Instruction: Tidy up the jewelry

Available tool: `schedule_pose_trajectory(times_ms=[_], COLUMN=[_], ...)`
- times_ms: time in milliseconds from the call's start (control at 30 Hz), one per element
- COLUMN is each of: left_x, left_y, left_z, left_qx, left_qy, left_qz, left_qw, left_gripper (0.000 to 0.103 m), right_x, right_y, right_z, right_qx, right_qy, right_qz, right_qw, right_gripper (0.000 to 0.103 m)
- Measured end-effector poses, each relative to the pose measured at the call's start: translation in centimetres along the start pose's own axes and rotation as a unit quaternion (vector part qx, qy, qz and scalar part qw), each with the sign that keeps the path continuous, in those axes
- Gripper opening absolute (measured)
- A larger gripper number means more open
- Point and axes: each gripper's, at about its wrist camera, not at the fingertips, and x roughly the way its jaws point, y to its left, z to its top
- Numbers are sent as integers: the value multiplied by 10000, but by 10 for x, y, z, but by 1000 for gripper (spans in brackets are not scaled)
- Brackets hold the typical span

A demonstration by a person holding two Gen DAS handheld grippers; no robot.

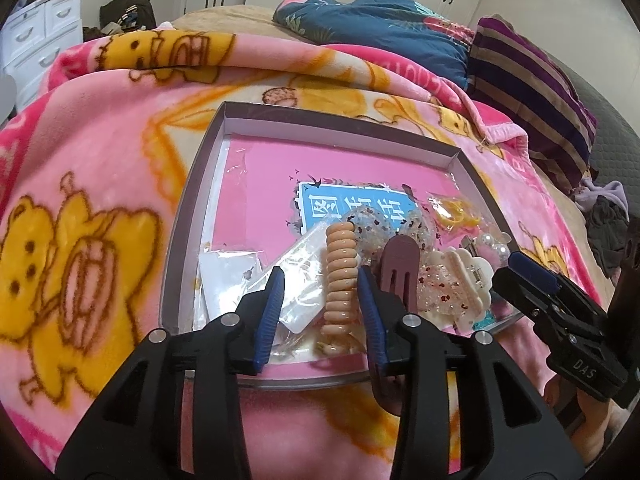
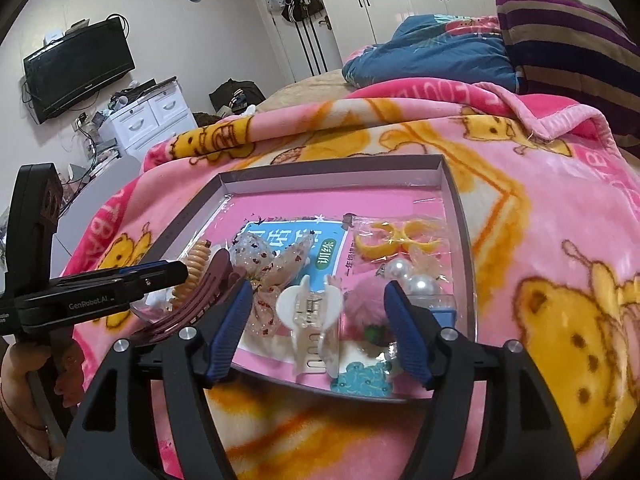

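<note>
My left hand-held gripper [image 1: 320,280] has black plastic arms with triangular cut-outs, silver round screw heads and ribbed blue pads on its fingers [image 1: 272,312]. My right hand-held gripper [image 2: 318,296] is built the same. White lettering marks their sides: "DAS" and "GenRobot.AI". A bare-skinned hand [image 2: 24,364] grips the black handle.

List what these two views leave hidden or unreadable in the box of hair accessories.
- Coil hair tie, left wrist view: its lower end is lost in glare and clear bags; contact with the open left tool is unclear.
- Maroon hair clip, left wrist view: a finger covers its base.
- Pink pompom, right wrist view: blurred, its mount unseen.
- Blue card, both views: accessories cover its print.
</note>
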Motion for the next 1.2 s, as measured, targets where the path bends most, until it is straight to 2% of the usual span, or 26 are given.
schedule_pose_trajectory(times_ms=[367,467,567,700,733,867,1200], left_x=[-24,-34,-42,-59,-62,-79,-109], left_y=[-5,-6,-7,-9,-9,-7,-15], left_z=[0,0,-2,-5,-6,-12,-50], left_qx=[-36,-53,-107,-142,-170,-302,-75], left_qy=[-134,-226,-268,-429,-464,-616,-754], left_qz=[18,51,38,78,50,-16,345], left_qw=[9999,9997,9996,9989,9988,9976,9965], left_gripper=[44,59,65,91,93,94,94], right_x=[-22,-31,-40,-55,-61,-80,-117], right_y=[1,3,4,7,8,12,20], right_z=[5,7,8,8,8,4,-18], right_qx=[-20,-86,-139,-228,-258,-329,-387], right_qy=[-126,-196,-251,-366,-410,-583,-689], right_qz=[-68,-99,-153,-250,-281,-369,-367], right_qw=[9999,9997,9995,9988,9984,9971,9962], right_gripper=[80,84,88,94,97,99,99])
